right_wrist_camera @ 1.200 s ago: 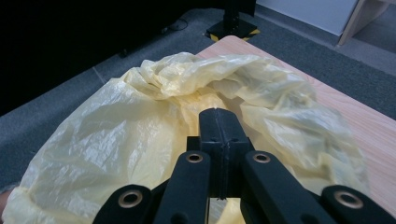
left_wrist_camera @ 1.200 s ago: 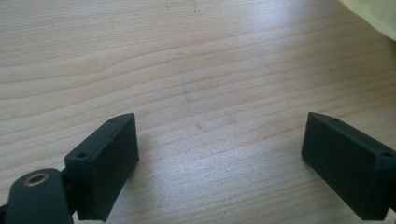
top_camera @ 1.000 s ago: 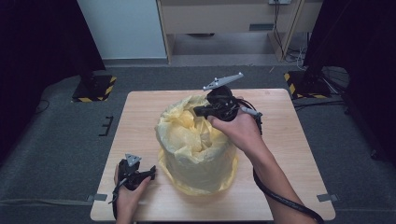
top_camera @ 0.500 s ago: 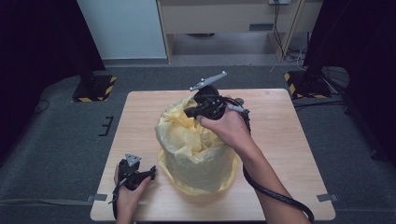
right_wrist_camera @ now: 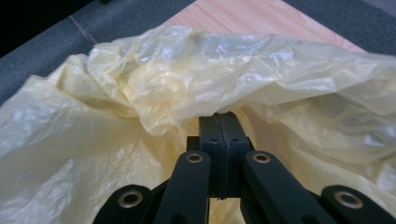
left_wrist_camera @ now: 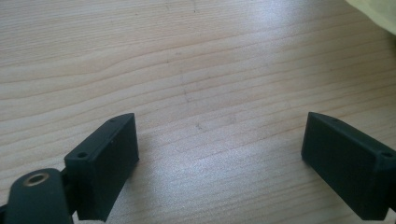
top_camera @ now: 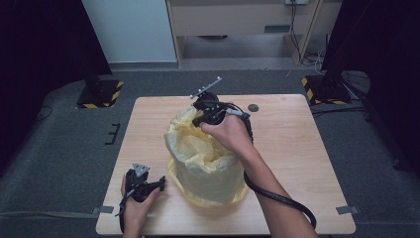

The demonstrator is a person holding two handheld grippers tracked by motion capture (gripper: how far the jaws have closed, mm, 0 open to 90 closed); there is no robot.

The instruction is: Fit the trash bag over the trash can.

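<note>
Your right gripper (right_wrist_camera: 219, 122) pinches the yellow bag's (top_camera: 208, 158) rim (jaws tight together); your left gripper (left_wrist_camera: 224, 149) gapes wide, empty, over the table (left_wrist_camera: 196, 70).

From the high view we look forward and down from above the near edge of the wooden table (top_camera: 297, 148), far enough back to take in the whole top and the grey floor (top_camera: 59, 163) around it. In the left gripper view we sit very close to the tabletop (left_wrist_camera: 196, 70), looking along the left gripper (left_wrist_camera: 219, 154) — with a corner of the yellow bag (left_wrist_camera: 378, 11) at the upper right. In the right gripper view we face along the right gripper (right_wrist_camera: 219, 126) straight into that bag (right_wrist_camera: 140, 93), close up. All three views share the bag (top_camera: 203, 158) and the table.
</note>
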